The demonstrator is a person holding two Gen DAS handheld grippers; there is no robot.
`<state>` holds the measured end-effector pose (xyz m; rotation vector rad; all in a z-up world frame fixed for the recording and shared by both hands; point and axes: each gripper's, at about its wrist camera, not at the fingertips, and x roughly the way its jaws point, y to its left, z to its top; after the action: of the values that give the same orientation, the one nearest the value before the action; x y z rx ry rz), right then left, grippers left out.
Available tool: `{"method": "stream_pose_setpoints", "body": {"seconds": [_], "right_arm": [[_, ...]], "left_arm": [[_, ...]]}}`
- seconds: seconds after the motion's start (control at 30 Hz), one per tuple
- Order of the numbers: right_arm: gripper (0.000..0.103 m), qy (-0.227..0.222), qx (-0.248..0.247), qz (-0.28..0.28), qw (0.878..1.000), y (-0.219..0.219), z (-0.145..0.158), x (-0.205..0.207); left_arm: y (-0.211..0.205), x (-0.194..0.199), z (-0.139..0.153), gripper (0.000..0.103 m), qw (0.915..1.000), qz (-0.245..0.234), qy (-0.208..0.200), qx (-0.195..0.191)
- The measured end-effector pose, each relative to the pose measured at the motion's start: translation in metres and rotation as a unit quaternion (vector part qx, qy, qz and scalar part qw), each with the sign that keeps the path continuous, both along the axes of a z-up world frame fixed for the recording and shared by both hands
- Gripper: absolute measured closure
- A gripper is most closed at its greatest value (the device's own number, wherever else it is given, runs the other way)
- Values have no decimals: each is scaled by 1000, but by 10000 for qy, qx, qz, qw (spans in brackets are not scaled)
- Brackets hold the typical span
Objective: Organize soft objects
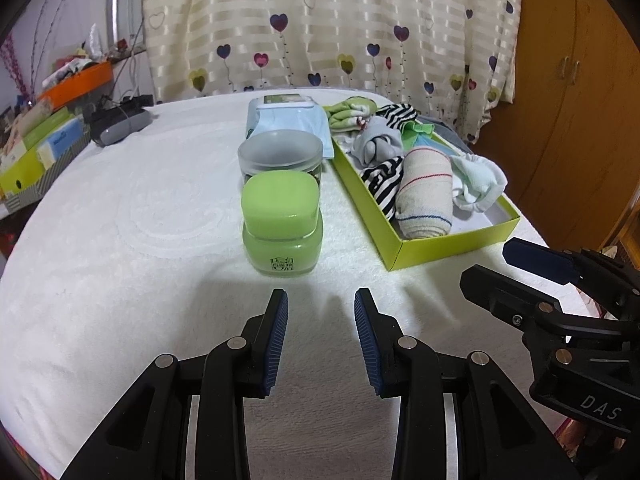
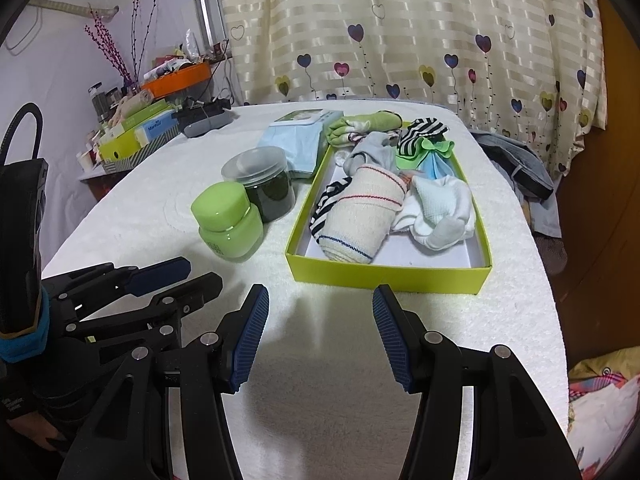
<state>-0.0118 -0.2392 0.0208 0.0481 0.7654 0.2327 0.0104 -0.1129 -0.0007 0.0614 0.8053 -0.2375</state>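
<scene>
A shallow lime-green box [image 1: 448,246] [image 2: 384,274] lies on the white-towelled table and holds soft items. These are a rolled cream cloth with red and blue stripes [image 1: 426,196] [image 2: 360,216], white socks [image 1: 478,184] [image 2: 440,208], black-and-white striped socks [image 1: 384,182] [image 2: 420,128], a grey sock [image 2: 370,154] and green socks [image 1: 352,110] [image 2: 360,124]. My left gripper [image 1: 321,296] [image 2: 200,274] hovers open and empty in front of the green jar. My right gripper [image 2: 320,294] [image 1: 492,268] is open and empty just before the box's near wall.
A green lidded jar [image 1: 282,224] [image 2: 228,220] and a clear-lidded dark jar [image 1: 280,154] [image 2: 260,184] stand left of the box. A blue packet on a wipes pack [image 1: 292,116] [image 2: 296,140] lies behind them. Cluttered boxes [image 1: 44,140] flank the table's left; a wooden wardrobe [image 1: 568,100] stands right.
</scene>
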Motion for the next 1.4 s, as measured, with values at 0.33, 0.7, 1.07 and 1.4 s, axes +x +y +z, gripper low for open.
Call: {"method": "stream_pose_setpoints", "body": {"seconds": [0.33,0.7,1.07,1.4], "right_arm": [[48,81,9,-18,10000,-2,-8,5],[48,176,-16,-57,9998,-3,-15,9],[48,373,-85,-153,9992,-7,-30,15],[48,456,-101,-201,9987,-10,-36,18]], "left_arm": [[-1,5,-10,70,9999,34,137,-1],[0,10,-21,70,9996,39,284,-4],[-1,13,-26,69,9995,8,291,111],[-3,12,-26,61,9996,-49,276,89]]}}
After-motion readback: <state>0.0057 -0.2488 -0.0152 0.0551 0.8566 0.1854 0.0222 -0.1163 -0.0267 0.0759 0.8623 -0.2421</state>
